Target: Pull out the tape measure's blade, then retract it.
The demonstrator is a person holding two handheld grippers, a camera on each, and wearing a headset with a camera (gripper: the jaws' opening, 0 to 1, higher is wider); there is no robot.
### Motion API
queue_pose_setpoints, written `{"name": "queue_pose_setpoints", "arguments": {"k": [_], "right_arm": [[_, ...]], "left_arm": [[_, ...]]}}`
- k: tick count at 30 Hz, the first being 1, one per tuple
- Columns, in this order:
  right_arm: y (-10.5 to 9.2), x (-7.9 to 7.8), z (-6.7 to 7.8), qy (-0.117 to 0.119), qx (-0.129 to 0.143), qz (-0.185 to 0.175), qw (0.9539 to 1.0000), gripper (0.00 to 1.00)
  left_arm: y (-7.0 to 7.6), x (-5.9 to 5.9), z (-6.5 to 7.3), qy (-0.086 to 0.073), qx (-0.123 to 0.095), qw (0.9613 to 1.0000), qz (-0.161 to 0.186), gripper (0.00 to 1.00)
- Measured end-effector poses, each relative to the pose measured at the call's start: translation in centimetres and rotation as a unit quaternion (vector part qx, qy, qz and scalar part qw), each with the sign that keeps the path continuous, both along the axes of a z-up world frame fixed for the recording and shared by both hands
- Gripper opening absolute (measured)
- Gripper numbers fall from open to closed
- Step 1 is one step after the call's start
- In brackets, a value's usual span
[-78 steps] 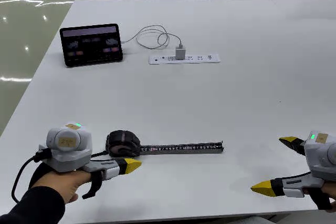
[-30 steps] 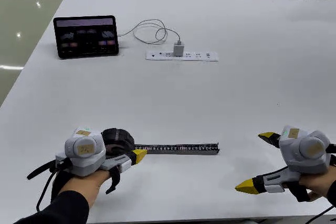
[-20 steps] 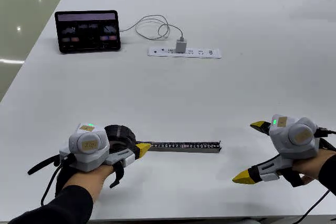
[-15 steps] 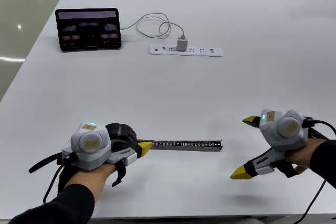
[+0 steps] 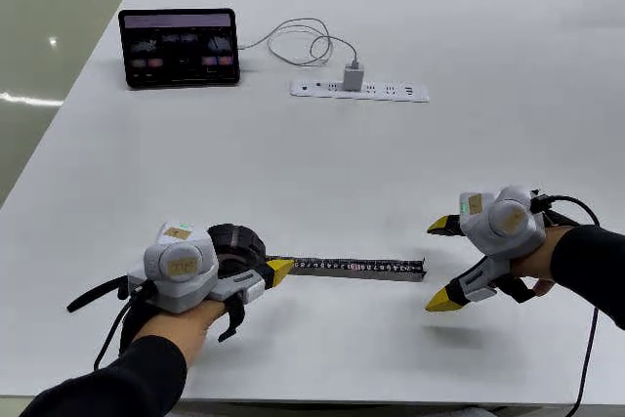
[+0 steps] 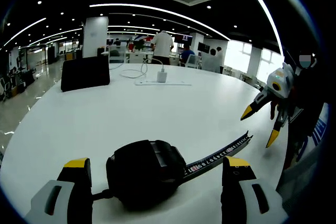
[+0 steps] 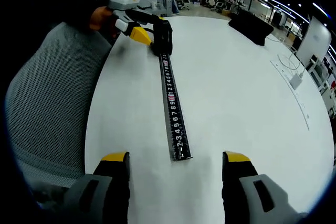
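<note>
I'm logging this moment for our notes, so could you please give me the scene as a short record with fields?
Tape measure case: black, on the table, between the left claw's jaws
Blade: pulled out, lying flat
Left claw: open, straddling the case
Right claw: open, at the blade's tip, not gripping
Far side: tablet, power strip

The tape measure's black, rounded case (image 6: 147, 171) sat between the spread jaws of the left gripper (image 6: 157, 162), with a gap on each side. Its blade (image 5: 359, 267) was pulled out and lay flat and straight on the white table (image 5: 391, 173), running from the case towards the right gripper (image 7: 176, 157). The blade was black with white numerals and a few red marks. Its free end lay between the right gripper's parted yellow tips, touching neither.
</note>
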State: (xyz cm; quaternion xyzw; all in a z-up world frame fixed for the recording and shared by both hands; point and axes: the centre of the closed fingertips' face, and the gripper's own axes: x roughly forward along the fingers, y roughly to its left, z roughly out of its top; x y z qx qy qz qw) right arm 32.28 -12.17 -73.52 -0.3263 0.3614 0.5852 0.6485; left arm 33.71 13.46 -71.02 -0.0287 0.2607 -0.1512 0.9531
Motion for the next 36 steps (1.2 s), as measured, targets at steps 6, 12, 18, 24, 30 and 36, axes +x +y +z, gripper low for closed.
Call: {"name": "queue_pose_setpoints", "arguments": {"k": [6, 12, 18, 24, 30, 36], "right_arm": [[-0.3, 0.1, -0.9, 0.006, -0.023, 0.032, 0.9992, 0.39], [0.1, 0.5, -1.3, 0.008, -0.035, 0.046, 0.9983, 0.3], [0.1, 0.4, -1.7, 0.016, -0.051, 0.054, 0.9971, 0.21], [-0.2, -0.2, -2.0, 0.03, -0.063, 0.063, 0.9955, 0.17], [-0.1, 0.2, -2.0, 0.021, -0.061, 0.063, 0.9959, 0.12], [-0.1, 0.2, -2.4, 0.023, -0.065, 0.07, 0.9952, 0.12]], "left_arm": [[-0.2, -0.1, -0.2, 0.004, 0.001, 1.0, -0.004, 1.0], [-0.3, -0.3, -0.5, 0.008, 0.002, 0.9999, -0.007, 1.0], [-0.3, -0.3, -0.6, 0.011, -0.003, 0.9999, -0.006, 1.0], [-0.3, -0.2, -0.4, 0.009, -0.005, 0.9999, -0.005, 1.0], [-0.4, -0.3, -0.4, 0.009, -0.005, 0.9999, -0.007, 1.0], [-0.3, -0.2, -0.4, 0.008, -0.004, 0.9999, -0.006, 1.0]]}}
